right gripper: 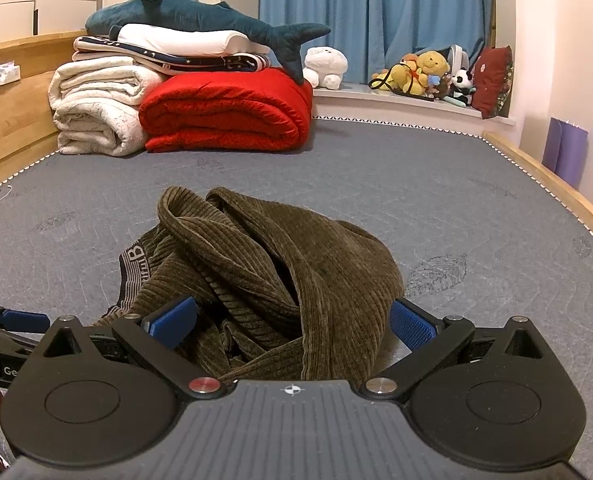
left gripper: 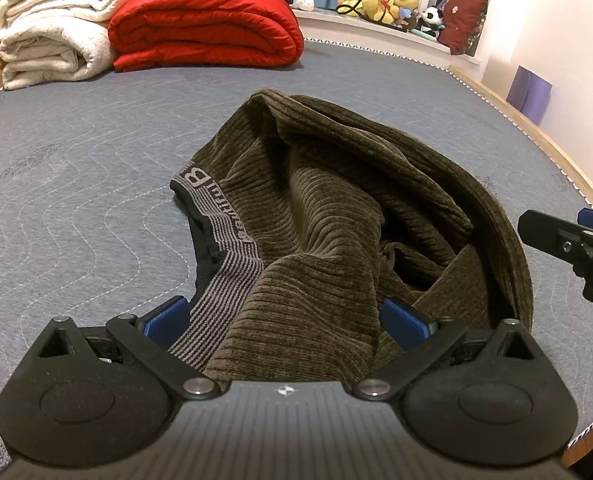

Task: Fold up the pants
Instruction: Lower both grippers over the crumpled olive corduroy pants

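Note:
Olive-brown corduroy pants point(left gripper: 336, 216) lie crumpled in a heap on the grey quilted mattress point(left gripper: 76, 184). Their grey striped waistband point(left gripper: 220, 248) with lettering faces left. My left gripper point(left gripper: 286, 318) is open, its blue pads either side of the near waistband and cloth. My right gripper point(right gripper: 292, 320) is open too, with the near folds of the pants point(right gripper: 280, 264) between its pads. The right gripper also shows at the right edge of the left wrist view point(left gripper: 576, 248); the left gripper shows at the left edge of the right wrist view point(right gripper: 12, 324).
A folded red quilt point(right gripper: 228, 112) and rolled cream blankets point(right gripper: 96, 108) lie at the far left of the mattress, with a plush shark point(right gripper: 200, 20) on top. Stuffed toys point(right gripper: 420, 72) sit on the window ledge. A wooden bed rail point(right gripper: 556, 184) runs along the right.

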Tool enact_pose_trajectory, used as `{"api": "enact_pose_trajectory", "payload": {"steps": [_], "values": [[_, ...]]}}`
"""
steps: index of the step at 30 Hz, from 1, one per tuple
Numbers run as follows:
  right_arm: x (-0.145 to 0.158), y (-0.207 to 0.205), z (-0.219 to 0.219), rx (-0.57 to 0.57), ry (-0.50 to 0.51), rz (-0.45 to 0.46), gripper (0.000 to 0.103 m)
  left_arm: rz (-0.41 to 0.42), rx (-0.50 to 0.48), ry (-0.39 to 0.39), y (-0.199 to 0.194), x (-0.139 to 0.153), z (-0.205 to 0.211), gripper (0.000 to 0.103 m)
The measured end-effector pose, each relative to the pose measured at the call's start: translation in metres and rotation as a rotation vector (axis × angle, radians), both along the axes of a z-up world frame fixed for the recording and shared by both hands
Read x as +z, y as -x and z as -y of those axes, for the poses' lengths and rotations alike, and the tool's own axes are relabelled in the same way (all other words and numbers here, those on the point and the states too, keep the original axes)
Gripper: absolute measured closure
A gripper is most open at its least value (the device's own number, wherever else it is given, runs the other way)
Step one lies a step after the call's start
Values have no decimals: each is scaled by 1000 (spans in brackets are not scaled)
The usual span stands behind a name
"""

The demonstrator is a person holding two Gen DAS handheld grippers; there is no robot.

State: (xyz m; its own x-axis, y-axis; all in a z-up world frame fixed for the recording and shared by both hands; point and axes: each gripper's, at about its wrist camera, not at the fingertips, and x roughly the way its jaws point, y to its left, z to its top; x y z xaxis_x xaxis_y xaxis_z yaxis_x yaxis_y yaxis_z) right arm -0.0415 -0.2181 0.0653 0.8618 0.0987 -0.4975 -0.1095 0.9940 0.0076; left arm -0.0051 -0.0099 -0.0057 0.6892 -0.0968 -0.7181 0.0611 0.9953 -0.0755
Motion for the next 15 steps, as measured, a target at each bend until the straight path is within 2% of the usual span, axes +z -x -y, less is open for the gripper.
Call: {"api": "enact_pose_trajectory", "payload": {"steps": [5, 8, 9, 11, 12, 14, 15], "values": [[0, 1, -2, 5, 17, 14, 2, 3, -2, 0, 1, 1, 1, 0], [0, 2, -3, 6, 25, 29, 7, 8, -13, 4, -1, 4, 1, 1], [0, 2, -2, 7, 23, 36, 10, 10, -16, 12, -3, 7, -1, 6], [1, 1, -1, 2, 17, 56, 20, -3, -15, 45, -10, 19, -7, 29], [2, 1, 1, -6, 9, 71, 28, -9, -19, 86, -15, 27, -13, 37], [5, -2, 6, -26, -19, 96, 39, -22, -27, 174, -29, 44, -24, 70], [6, -4, 10, -41, -36, 107, 47, -30, -27, 202, -38, 52, -29, 75]]}}
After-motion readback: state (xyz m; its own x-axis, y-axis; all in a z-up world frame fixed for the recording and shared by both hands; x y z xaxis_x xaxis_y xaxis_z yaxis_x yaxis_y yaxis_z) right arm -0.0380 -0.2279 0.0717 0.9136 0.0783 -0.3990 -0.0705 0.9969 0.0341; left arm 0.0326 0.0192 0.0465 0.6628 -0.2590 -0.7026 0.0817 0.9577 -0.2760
